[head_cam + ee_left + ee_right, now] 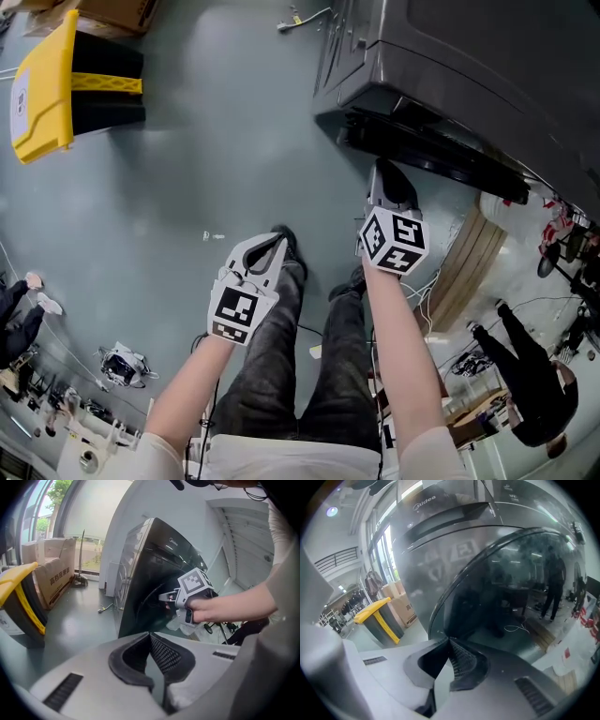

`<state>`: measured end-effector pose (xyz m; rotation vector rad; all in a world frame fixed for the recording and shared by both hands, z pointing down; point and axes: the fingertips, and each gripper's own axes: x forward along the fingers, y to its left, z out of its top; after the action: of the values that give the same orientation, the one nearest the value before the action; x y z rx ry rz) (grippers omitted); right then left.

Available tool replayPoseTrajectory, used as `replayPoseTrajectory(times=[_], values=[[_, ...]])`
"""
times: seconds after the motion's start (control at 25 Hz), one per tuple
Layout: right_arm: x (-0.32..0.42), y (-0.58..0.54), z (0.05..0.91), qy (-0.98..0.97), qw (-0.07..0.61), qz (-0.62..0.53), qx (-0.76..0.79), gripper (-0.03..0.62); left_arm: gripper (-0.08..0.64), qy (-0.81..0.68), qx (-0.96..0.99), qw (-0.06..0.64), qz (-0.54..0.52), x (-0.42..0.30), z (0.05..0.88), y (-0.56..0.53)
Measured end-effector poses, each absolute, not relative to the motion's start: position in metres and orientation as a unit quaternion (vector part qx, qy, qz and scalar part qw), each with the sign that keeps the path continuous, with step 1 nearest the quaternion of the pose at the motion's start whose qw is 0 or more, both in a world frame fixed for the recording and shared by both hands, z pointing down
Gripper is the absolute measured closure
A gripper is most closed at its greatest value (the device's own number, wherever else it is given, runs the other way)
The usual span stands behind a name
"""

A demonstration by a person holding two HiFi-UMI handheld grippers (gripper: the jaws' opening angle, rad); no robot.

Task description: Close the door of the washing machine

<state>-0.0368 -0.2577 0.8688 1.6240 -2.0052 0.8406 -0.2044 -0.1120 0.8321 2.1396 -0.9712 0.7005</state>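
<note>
The dark grey washing machine [469, 75] stands at the top right of the head view. Its round dark glass door [501, 588] fills the right gripper view. My right gripper [389, 186] is shut with nothing between its jaws, and its tips [450, 640] rest at the lower left of the door glass. The left gripper view shows the right gripper [174, 597] against the machine's front [150, 573]. My left gripper [270, 251] hangs lower left, away from the machine, its jaws shut and empty [150, 635]. Whether the door is fully latched I cannot tell.
A yellow-lidded bin [47, 84] lies at the far left, with a cardboard box [54, 576] beside it. Wooden boards [473, 258] lean by the machine's right. A person in black [530, 375] stands at the lower right. Cables and small gear [122, 364] lie on the floor.
</note>
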Motion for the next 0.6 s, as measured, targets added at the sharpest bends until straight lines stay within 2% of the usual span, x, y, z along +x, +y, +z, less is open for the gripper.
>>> replayPoseTrajectory(times=[0.28, 0.48, 0.6], values=[[-0.034, -0.266, 0.868, -0.696, 0.191, 0.313, 0.618, 0.565, 0.551, -0.371, 0.820, 0.342, 0.271, -0.199, 0.832, -0.105], [-0.039, -0.263, 0.868, -0.734, 0.249, 0.259, 0.576, 0.563, 0.551, -0.373, 0.819, 0.343, 0.269, -0.197, 0.827, -0.104], [-0.039, -0.263, 0.856, -0.757, 0.258, 0.237, 0.552, 0.561, 0.551, -0.371, 0.822, 0.341, 0.266, -0.192, 0.818, -0.104]])
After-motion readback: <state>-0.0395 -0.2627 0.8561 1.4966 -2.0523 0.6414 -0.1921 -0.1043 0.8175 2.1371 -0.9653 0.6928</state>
